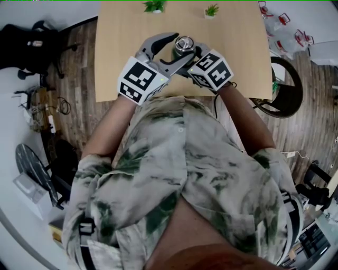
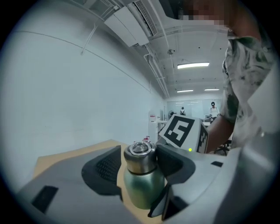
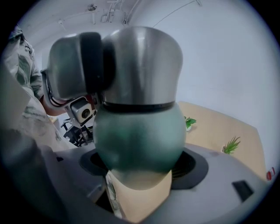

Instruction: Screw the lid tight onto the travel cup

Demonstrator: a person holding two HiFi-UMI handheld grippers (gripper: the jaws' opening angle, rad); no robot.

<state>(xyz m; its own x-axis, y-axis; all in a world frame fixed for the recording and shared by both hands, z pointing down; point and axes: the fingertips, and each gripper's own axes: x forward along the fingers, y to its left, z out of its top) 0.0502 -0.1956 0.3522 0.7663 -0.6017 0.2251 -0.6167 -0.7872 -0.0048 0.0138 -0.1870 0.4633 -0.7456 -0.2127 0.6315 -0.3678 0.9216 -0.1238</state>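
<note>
The travel cup (image 1: pixel 184 46) stands near the front middle of the wooden table (image 1: pixel 121 47). It has a green body (image 2: pixel 142 188) and a steel lid (image 2: pixel 140 157). My left gripper (image 2: pixel 139 159) is shut on the lid, one dark pad at each side of it. My right gripper (image 3: pixel 139 162) is shut on the green body (image 3: pixel 138 135) lower down, with the lid (image 3: pixel 140 65) towering above it. In the head view the left gripper (image 1: pixel 177 48) comes in from the left and the right gripper (image 1: pixel 189 57) from the right. The cup's base is hidden.
Two small potted plants (image 1: pixel 155 6) (image 1: pixel 212 10) stand at the table's far edge. A dark round chair (image 1: pixel 288 87) sits off the table's right side. Clear bags with red parts (image 1: pixel 285 26) lie beyond the right edge. The person's torso is close against the near edge.
</note>
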